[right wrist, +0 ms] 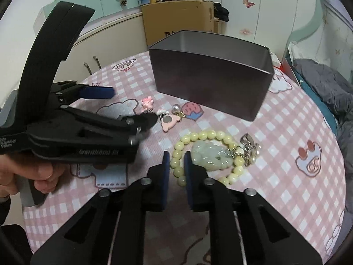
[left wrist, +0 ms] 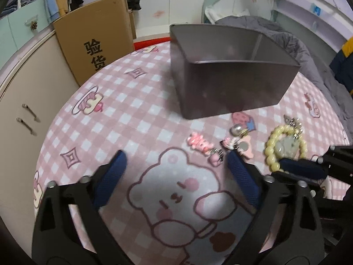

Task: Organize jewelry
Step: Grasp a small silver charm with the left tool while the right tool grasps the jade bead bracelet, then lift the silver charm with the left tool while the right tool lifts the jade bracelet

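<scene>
I see a pink checked tablecloth (right wrist: 286,121) with a big dark tin box (right wrist: 211,75) near its far edge. My left gripper (left wrist: 176,163) is spread wide beside the pink charms (left wrist: 199,143). My right gripper (right wrist: 177,161) is nearly closed around the yellow bead bracelet (right wrist: 198,135), maybe just touching it.

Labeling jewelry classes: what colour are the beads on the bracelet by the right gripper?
Pale yellow round-bead bracelet, around a pale green carved pendant; clearest in the right wrist view.
</scene>
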Available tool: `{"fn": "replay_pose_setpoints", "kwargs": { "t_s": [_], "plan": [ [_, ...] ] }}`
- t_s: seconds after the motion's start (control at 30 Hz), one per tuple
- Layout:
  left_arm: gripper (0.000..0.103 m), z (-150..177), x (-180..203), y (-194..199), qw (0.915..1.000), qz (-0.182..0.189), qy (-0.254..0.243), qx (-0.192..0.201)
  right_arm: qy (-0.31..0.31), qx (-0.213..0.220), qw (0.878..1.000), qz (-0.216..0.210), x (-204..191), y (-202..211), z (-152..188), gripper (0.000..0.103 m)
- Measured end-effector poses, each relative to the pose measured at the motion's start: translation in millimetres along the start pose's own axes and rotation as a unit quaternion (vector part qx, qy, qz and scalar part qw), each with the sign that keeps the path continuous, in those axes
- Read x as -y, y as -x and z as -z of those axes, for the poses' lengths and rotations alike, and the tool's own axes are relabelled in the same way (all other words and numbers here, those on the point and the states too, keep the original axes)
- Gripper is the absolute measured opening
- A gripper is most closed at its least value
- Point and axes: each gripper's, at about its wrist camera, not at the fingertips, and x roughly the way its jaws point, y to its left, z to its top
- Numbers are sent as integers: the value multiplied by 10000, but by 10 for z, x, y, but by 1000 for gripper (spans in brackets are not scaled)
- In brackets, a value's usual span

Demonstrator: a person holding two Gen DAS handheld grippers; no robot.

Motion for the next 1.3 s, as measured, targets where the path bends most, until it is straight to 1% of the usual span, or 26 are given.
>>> {"fn": "replay_pose_setpoints", "kwargs": {
  "t_s": [0.03,0.07,0.1,0.13,0.17,0.2,0.27,0.43,0.53,0.6,0.77,0.93,1.0,1.1,1.2,1.23,1.3],
  "plan": [
    [68,-3,14,12,10000,43,-23,59,-33,11,10000,-2,6,11,10,8],
    [52,-5,20,28,9999,80,-30,109,-67,19,10000,-19,14,18,12,8],
    [43,-7,18,42,9999,108,-20,130,-111,24,9999,-53,24,23,9,8],
    [29,-8,8,58,9997,176,20,137,-200,47,9997,-125,48,47,14,8],
    [17,-8,-10,65,9996,258,63,124,-250,79,9995,-174,54,73,17,8],
    [12,-6,-28,75,9993,353,114,105,-352,139,9988,-300,78,124,19,8],
    [13,20,-64,107,9985,504,199,90,-542,265,9968,-523,139,240,23,8],
    [13,133,-126,241,9973,681,257,134,-986,579,9880,-1040,272,550,1,8],
    [13,173,-146,382,9966,732,297,225,-1265,766,9790,-1404,361,719,-16,8],
    [13,168,-161,467,9961,768,329,293,-1488,912,9699,-1696,422,827,-28,8],
    [13,101,-163,712,9944,872,291,523,-1820,1213,9500,-2227,538,1028,-108,8],
    [12,42,-87,897,9916,1076,180,692,-1956,1319,9402,-2455,583,1132,-144,8],
    [12,48,-35,912,9913,1103,96,709,-1950,1311,9415,-2414,596,1144,-150,8],
    [13,86,47,838,9921,1117,-36,568,-2009,1234,9425,-2367,622,1109,-135,8],
    [14,154,137,666,9953,891,-266,254,-2056,1159,9438,-2313,648,1058,-105,8],
    [16,177,168,619,9961,785,-364,163,-2071,1147,9437,-2309,655,1050,-95,8],
    [30,238,244,557,9966,569,-601,39,-2109,1131,9429,-2317,669,1039,-78,8]
  ]
}}
